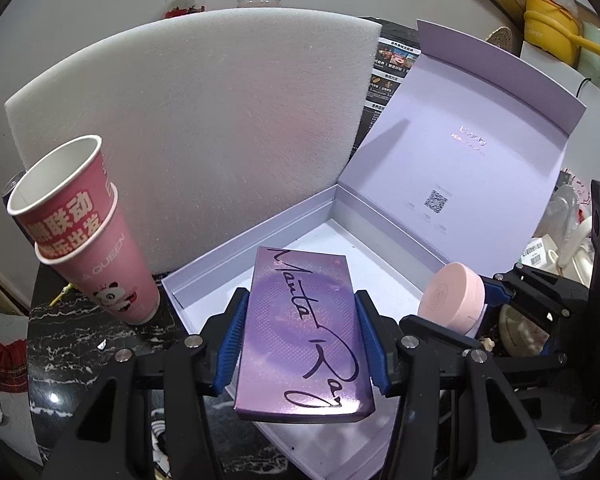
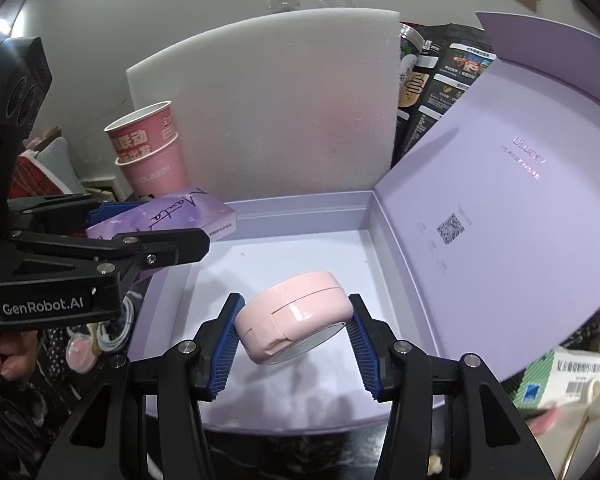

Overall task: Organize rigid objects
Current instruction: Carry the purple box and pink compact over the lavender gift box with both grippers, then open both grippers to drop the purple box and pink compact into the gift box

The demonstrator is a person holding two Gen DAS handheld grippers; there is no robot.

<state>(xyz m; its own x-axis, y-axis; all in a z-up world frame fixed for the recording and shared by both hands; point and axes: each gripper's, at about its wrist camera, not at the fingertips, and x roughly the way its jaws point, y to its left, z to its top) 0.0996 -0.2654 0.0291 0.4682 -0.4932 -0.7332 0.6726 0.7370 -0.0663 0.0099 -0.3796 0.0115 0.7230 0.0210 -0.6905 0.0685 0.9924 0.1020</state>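
Note:
My left gripper [image 1: 300, 312] is shut on a flat purple box [image 1: 304, 336] with black handwriting, held above the near corner of the open lilac gift box [image 1: 256, 236]. My right gripper [image 2: 296, 320] is shut on a round pink compact [image 2: 292, 316], tilted, hovering over the gift box's white floor [image 2: 300, 248]. In the left wrist view the pink compact [image 1: 452, 300] and the right gripper's blue pad show at the right. In the right wrist view the purple box [image 2: 168, 216] and left gripper [image 2: 100, 248] appear at the left, above the gift box's left wall.
The gift box lid [image 1: 460, 140] stands open at the right. A white foam sheet [image 1: 204, 120] leans behind the box. Stacked pink paper cups [image 1: 80, 224] stand left of it on a dark marble table [image 1: 72, 344]. Black snack bags [image 2: 440, 92] and clutter lie around.

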